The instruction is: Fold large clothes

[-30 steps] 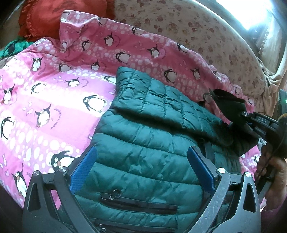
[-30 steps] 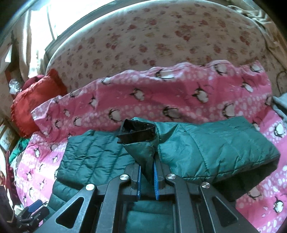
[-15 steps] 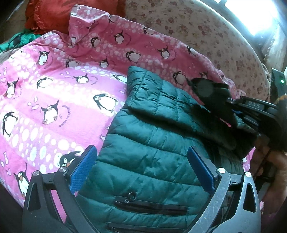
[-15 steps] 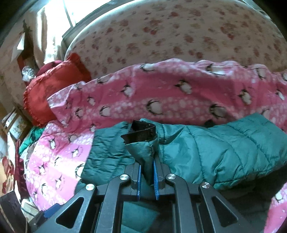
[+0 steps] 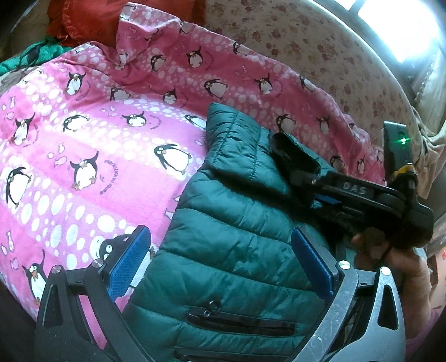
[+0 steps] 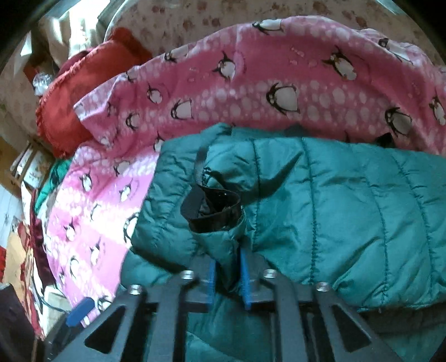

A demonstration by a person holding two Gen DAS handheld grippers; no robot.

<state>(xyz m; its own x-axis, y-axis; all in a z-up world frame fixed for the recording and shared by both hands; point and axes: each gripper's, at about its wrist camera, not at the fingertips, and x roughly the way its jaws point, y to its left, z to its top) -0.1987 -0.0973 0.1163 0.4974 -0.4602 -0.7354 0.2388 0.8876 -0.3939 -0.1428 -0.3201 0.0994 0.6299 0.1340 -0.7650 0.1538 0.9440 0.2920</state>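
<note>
Right gripper [image 6: 227, 278]: jaws just been opening, now parted a little, the sleeve cuff [image 6: 213, 211] of the green quilted puffer jacket [image 6: 348, 217] standing between the blue pads [image 6: 244, 278]. Cuff fabric loose in the gap, apparently no longer pinched; black lining of the cuff gaping upward just beyond the fingertips.

Left gripper [image 5: 220, 264]: spread wide, released, hovering over the lower body of the jacket [image 5: 237, 245] with nothing clamped. One blue pad [image 5: 129, 264] over the pink blanket's edge, the other [image 5: 312, 261] over the jacket.

Jacket lying on a bed, on a pink penguin-print blanket [image 5: 83, 156], sleeve folded across the body.

Only in the left wrist view: the right gripper [image 5: 301, 170] from the side, a hand [image 5: 390, 250] around its handle, a green indicator light [image 5: 403, 138] behind it, and the jacket's zipped pocket [image 5: 239, 323] near the lower edge.

Only in the right wrist view: the cuff between the pads, a red frilled cushion [image 6: 83, 94] beyond the blanket at upper left, and the floral headboard [image 6: 223, 14] above. Left gripper seen there only as a blue pad tip [image 6: 79, 310] at lower left.
</note>
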